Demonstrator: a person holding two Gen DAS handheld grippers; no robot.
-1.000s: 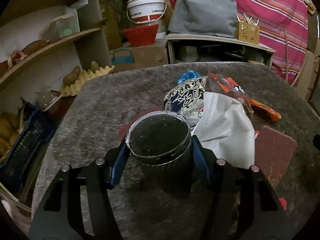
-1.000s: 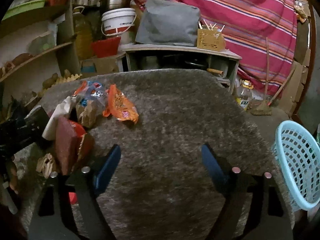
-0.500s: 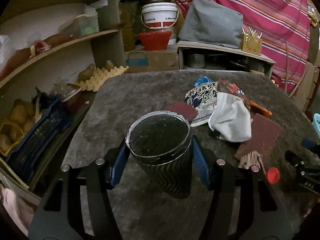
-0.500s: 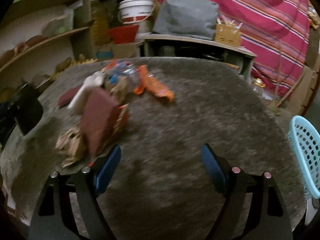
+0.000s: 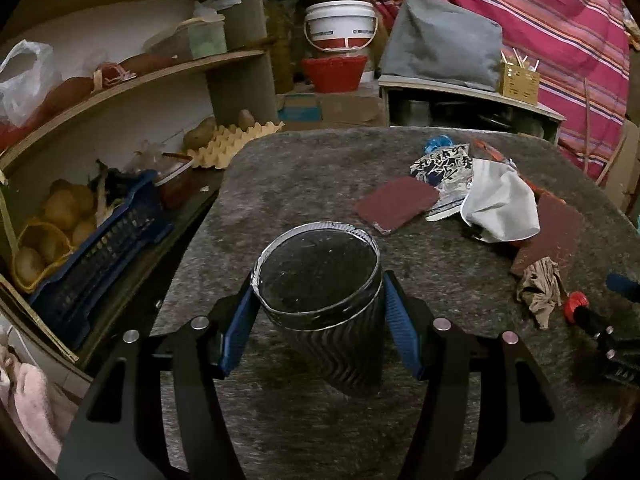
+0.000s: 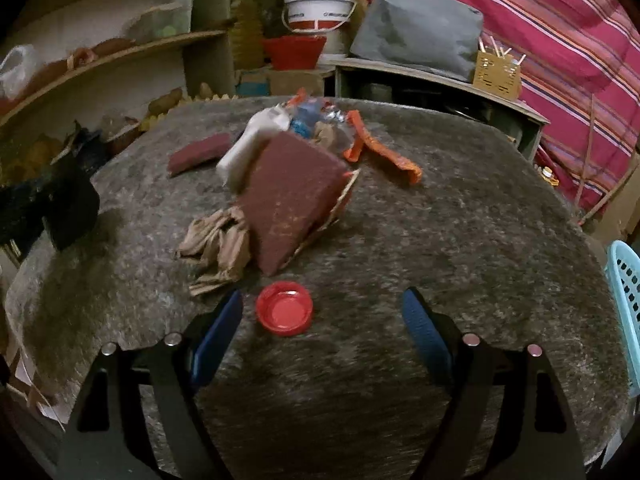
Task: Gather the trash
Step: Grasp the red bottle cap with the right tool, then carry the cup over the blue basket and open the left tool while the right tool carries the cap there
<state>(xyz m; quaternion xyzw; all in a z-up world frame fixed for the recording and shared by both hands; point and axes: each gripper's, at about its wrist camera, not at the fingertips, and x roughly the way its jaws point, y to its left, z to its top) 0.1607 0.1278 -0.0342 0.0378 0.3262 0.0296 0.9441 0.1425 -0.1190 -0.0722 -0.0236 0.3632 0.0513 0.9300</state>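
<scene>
Now the red cap (image 6: pixel 284 313) sits between the right gripper's (image 6: pixel 322 322) narrowing jaws (left gripper (image 5: pixel 318 320) clamps the cup (image 5: pixel 320 300)).

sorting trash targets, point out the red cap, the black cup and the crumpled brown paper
red cap (image 6: pixel 284 313), right wrist view, inner face
black cup (image 5: pixel 320 276), left wrist view, dark inside below rim
crumpled brown paper (image 6: pixel 218 246), right wrist view, middle folds
</scene>
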